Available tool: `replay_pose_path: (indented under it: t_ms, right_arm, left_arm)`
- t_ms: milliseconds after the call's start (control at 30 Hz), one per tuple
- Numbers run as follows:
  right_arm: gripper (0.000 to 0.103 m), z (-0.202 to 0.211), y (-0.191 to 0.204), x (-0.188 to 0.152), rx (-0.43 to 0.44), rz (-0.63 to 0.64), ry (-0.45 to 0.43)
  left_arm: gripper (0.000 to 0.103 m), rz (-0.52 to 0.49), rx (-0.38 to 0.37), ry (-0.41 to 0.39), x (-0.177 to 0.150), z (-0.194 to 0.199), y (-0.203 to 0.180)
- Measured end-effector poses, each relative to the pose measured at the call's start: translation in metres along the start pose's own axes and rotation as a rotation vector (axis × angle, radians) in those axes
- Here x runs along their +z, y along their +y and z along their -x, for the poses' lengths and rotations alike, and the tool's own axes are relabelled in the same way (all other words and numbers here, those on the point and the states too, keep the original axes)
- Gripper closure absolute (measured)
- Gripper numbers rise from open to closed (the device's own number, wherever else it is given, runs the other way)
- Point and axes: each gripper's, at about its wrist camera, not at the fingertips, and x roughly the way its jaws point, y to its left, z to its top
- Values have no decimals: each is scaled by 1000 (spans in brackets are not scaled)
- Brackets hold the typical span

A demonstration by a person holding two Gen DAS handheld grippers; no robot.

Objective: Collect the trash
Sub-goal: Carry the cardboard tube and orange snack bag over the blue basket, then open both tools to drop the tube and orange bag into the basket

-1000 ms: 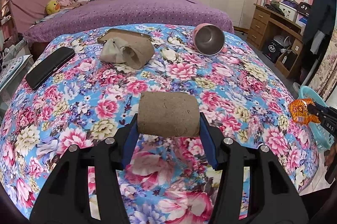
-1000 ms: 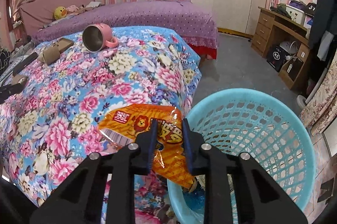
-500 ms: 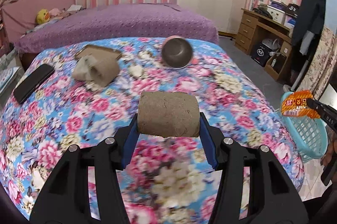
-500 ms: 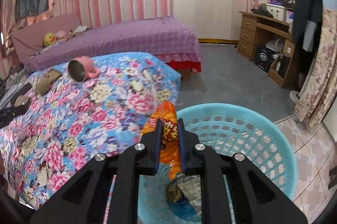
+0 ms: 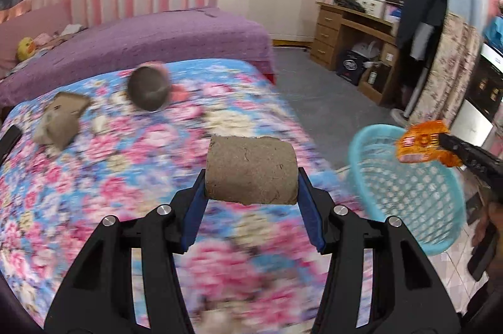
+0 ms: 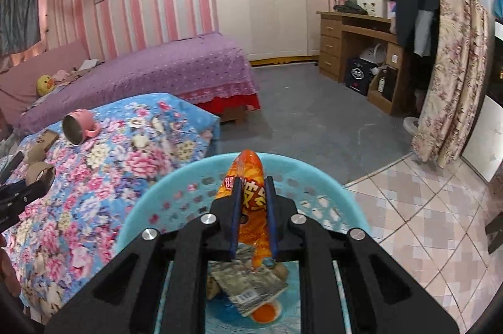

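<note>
- Cardboard tube (image 5: 251,170) sits crosswise in my left gripper (image 5: 251,176), jaws clamped on both its ends, carried in the air over the floral bed (image 5: 125,176).
- My right gripper (image 6: 253,209) has its jaws nearly together, pinching an orange snack wrapper (image 6: 248,173); the wrapper stands up out of the jaws and a tail hangs below them.
- The wrapper hangs above the open turquoise basket (image 6: 314,173), which stands on the floor just beside the bed's corner.
- Inside the basket I see a crumpled printed packet (image 6: 251,286) and something orange (image 6: 265,313) on the bottom.
- In the left wrist view the right gripper comes in from the right edge with the wrapper (image 5: 422,142) over the basket's (image 5: 408,192) far rim; a bit of hand (image 5: 487,227) shows below it.
- In the right wrist view the left gripper (image 6: 30,187) and its tube (image 6: 41,172) appear at the far left edge, over the bed.
- Still on the bed: a crushed cardboard roll (image 5: 58,126), a flat brown card (image 5: 67,101) behind it, a pink metal-lined mug (image 6: 78,126) lying on its side, and a dark flat object (image 5: 9,136) at the left edge, possibly a phone, too cropped to tell.
- The bed surface is heavily blurred in the left wrist view, so small scraps there are unreadable.
</note>
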Motion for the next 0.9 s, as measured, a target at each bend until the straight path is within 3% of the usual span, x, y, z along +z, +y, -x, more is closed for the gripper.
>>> replay_pose_path:
  t_ms: [300,667,700,833,900]
  right_arm:
    - [88,-4,-18,-3,-26,-11,12]
    - [89,-7,-29,-4,-37,-29,15]
    - [89,-7,-28,-4,-37,-28,15]
    - [89,-9,-24,-4,-41,-20,18]
    - [88,-9,-22,-4,-44,-16,17]
  left_arm:
    - [50,-88,-98,11,9,-26,-92]
    - [49,-161,-129,60,6,-57,-136]
    - [47,-164,-126,59,7,-59,-136]
    - [22,-152,-106,35,10,-57,-130]
    - [21,-151,-94,32,12,-57,-125]
